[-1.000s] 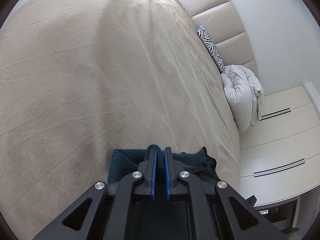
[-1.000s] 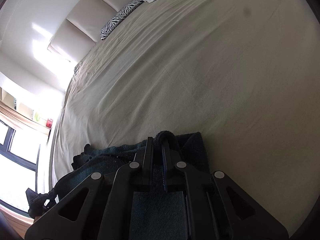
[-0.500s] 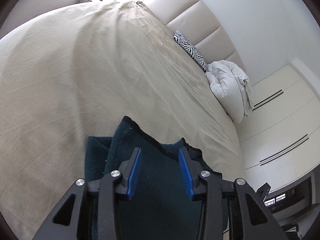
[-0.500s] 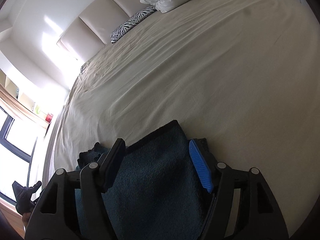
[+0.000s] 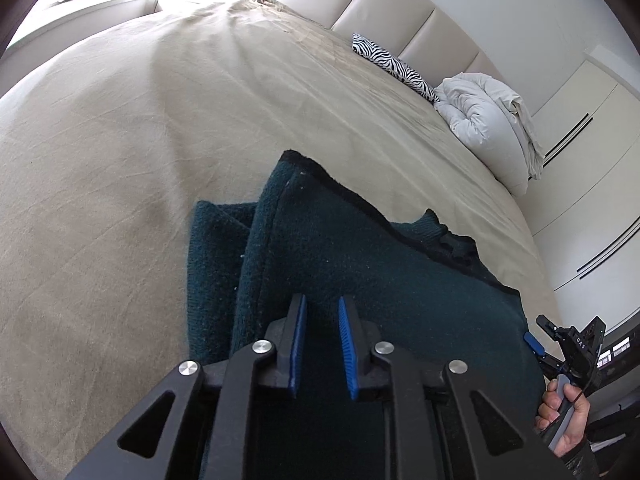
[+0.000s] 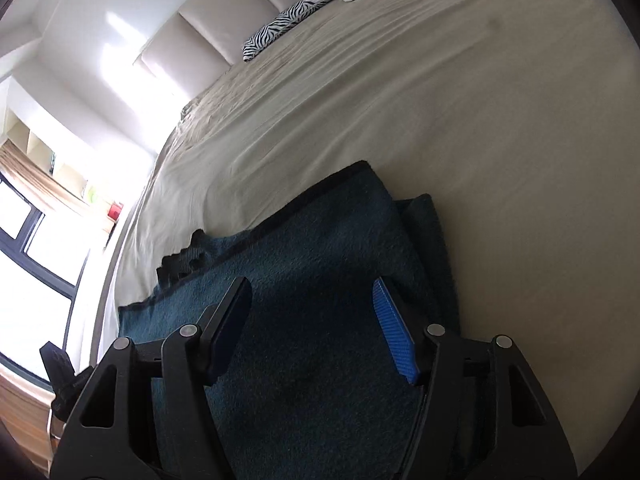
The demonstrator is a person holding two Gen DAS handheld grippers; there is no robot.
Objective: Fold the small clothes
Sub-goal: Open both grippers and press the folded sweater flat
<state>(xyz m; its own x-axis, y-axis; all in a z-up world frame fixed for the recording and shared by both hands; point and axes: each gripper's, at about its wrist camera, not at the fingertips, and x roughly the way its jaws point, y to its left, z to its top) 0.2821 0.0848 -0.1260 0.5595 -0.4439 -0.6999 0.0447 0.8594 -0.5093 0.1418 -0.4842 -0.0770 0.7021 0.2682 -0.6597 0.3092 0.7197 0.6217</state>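
A dark teal knitted garment (image 5: 360, 264) lies folded on the beige bed (image 5: 160, 120), its black-trimmed upper layer laid over a lower one. My left gripper (image 5: 322, 304) hovers above its near part; the jaws are closing to a narrow gap, with nothing pinched between the blue pads. In the right wrist view the same garment (image 6: 320, 232) lies under my right gripper (image 6: 312, 286). Its jaws stand wide, closing slightly, and the pads do not press on the cloth. The right gripper (image 5: 560, 344), held by a hand, shows at the garment's right edge.
A zebra-print pillow (image 5: 392, 64) and a rolled white duvet (image 5: 488, 120) lie by the padded headboard (image 5: 400, 0). White wardrobe doors (image 5: 592, 140) stand past the bed's right side. A window (image 6: 32, 260) is on the left. Bare bedsheet (image 6: 480, 120) stretches beyond the garment.
Both grippers were shut on the garment's edge, then let go and drew back toward me. The released layer now lies folded over. The left jaws opened, then narrowed again.
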